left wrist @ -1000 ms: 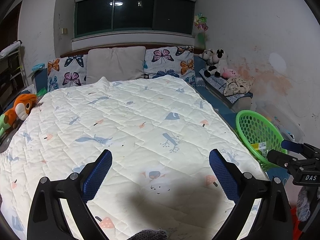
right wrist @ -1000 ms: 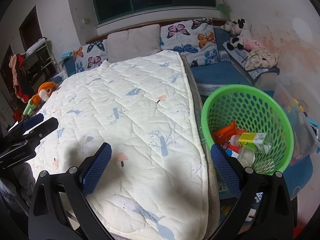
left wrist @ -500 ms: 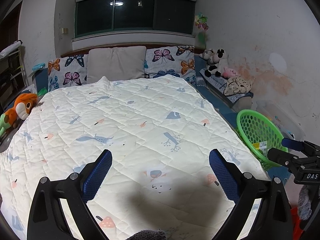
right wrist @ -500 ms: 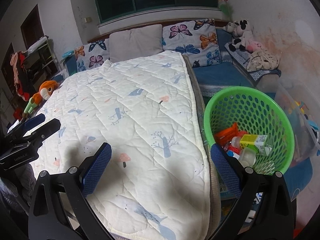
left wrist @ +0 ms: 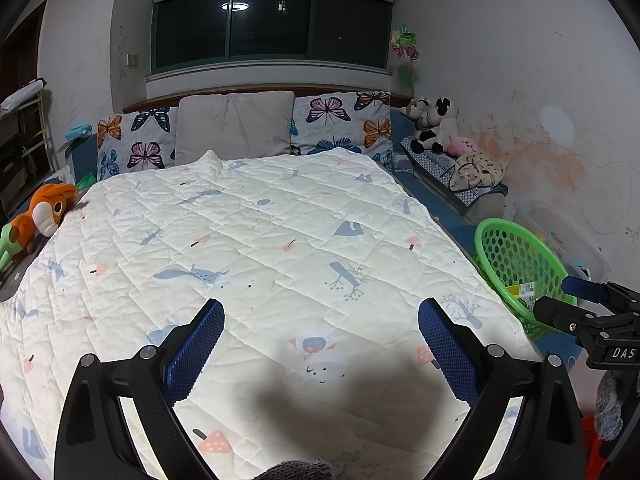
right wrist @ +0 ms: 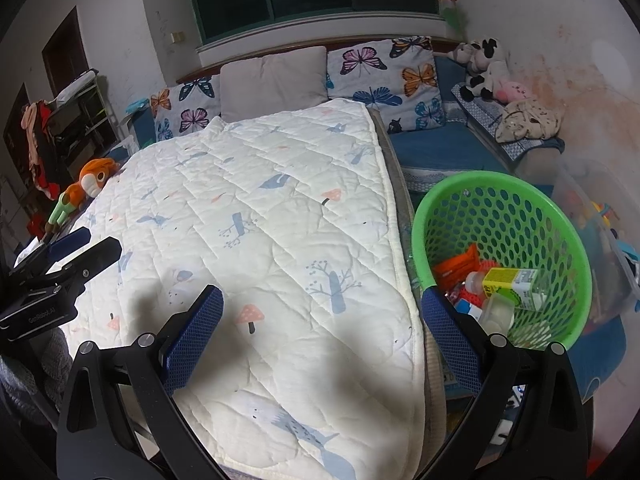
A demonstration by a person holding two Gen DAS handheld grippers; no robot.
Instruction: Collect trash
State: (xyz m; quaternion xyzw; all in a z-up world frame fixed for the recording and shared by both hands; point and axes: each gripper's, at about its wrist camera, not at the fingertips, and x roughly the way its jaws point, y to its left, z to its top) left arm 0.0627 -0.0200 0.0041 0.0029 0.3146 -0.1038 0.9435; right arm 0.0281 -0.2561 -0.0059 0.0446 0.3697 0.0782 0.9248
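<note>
A green perforated basket [right wrist: 560,216] stands on the floor beside the bed's right edge; it also shows in the left wrist view [left wrist: 504,240]. It holds trash: a yellow-green carton [right wrist: 514,286], an orange wrapper [right wrist: 456,266] and a small plastic bottle [right wrist: 474,280]. My left gripper [left wrist: 320,320] is open and empty above the foot of the white quilt [left wrist: 248,248]. My right gripper [right wrist: 320,316] is open and empty over the quilt's right edge, beside the basket. Each gripper shows at the side of the other's view.
Butterfly pillows [left wrist: 344,124] and a grey pillow [left wrist: 236,128] line the headboard. An orange plush toy [left wrist: 44,212] lies at the bed's left edge. Stuffed animals [left wrist: 432,128] sit on a side bench. A clear plastic bin [right wrist: 592,208] stands behind the basket.
Both grippers have drawn back slightly from the bed and basket; the basket looks a little smaller and farther right in the left wrist view. Both stay open.
</note>
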